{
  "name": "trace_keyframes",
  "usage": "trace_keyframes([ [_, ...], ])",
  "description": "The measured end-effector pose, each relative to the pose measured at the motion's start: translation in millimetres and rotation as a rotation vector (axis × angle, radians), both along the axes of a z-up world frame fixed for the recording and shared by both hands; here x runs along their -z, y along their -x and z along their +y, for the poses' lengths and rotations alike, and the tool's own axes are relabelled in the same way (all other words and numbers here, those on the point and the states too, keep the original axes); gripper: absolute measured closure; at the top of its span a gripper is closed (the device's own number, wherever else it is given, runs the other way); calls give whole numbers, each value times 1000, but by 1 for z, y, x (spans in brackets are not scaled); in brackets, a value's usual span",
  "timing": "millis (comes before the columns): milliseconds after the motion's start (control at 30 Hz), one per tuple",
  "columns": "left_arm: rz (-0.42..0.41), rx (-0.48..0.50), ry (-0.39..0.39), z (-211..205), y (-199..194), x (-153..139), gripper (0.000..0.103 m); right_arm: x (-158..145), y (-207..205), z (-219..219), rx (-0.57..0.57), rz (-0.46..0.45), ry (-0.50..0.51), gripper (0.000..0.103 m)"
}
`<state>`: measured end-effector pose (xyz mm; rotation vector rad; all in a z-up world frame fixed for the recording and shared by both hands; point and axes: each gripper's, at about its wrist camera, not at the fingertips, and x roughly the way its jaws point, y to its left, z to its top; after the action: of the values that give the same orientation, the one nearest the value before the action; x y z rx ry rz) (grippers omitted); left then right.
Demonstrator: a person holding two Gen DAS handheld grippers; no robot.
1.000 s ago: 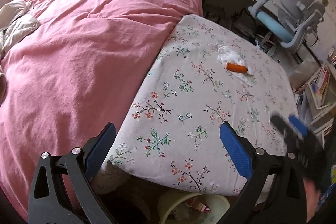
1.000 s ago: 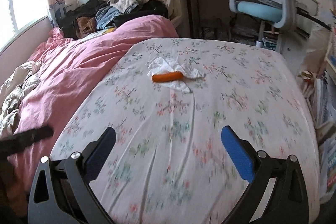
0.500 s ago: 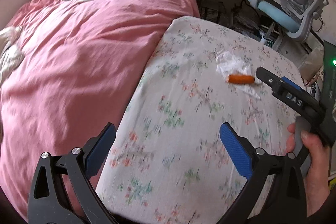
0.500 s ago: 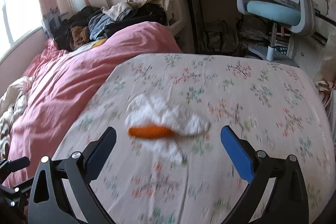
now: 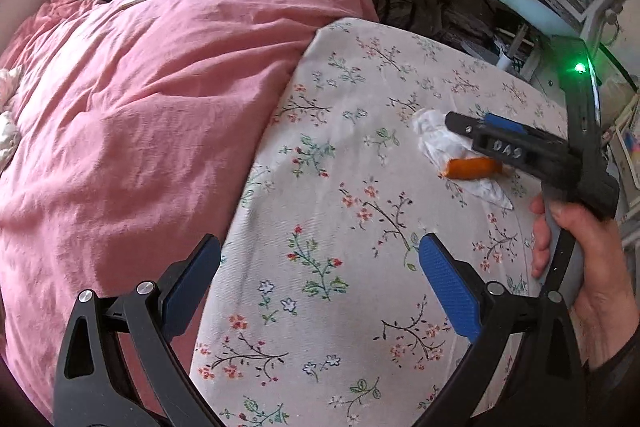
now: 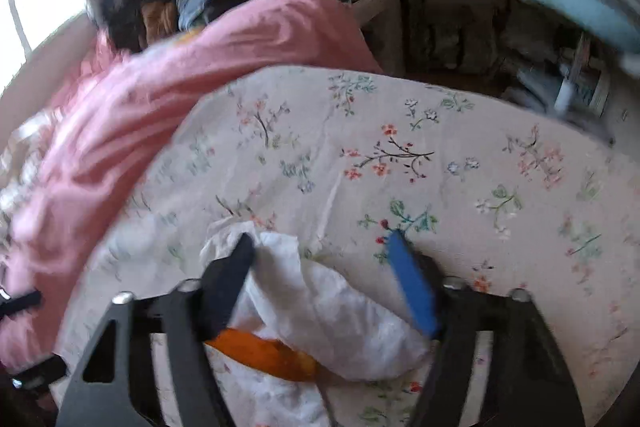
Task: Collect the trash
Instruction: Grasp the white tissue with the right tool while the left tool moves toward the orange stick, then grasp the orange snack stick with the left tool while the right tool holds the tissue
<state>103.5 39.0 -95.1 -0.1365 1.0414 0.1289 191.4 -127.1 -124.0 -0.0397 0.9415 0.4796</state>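
On the floral sheet (image 5: 320, 227) beside the pink duvet (image 5: 140, 107), white tissue (image 6: 320, 291) and orange scrap (image 6: 264, 351) lie between the right gripper's (image 6: 324, 267) spread jaws; closing may catch only tissue, dropping the scrap. The left gripper (image 5: 316, 275) hovers spread, empty.

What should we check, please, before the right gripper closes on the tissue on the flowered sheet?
1. Right gripper open: ok.
2. White tissue lies between its fingers: ok.
3. Orange piece also inside the grasp: not ok, it sits nearer the gripper base.
4. Fingertips touching the flowered sheet: cannot tell, view blurred.
5. Left gripper open and clear of the tissue: ok.
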Motion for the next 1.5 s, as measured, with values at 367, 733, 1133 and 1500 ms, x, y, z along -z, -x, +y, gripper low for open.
trace_keyframes([
  [367,41,46,29,-7,12,10,7,-8,68,-29,-64,226,-211,94],
  [733,13,42,-6,-14,11,20,7,-28,138,-47,-14,197,-223,94],
  [1133,4,47,-59,-26,-31,43,7,-31,131,-73,14,166,-278,92],
  [1500,-47,47,60,-29,-43,40,7,-29,126,-85,46,172,-294,91],
])
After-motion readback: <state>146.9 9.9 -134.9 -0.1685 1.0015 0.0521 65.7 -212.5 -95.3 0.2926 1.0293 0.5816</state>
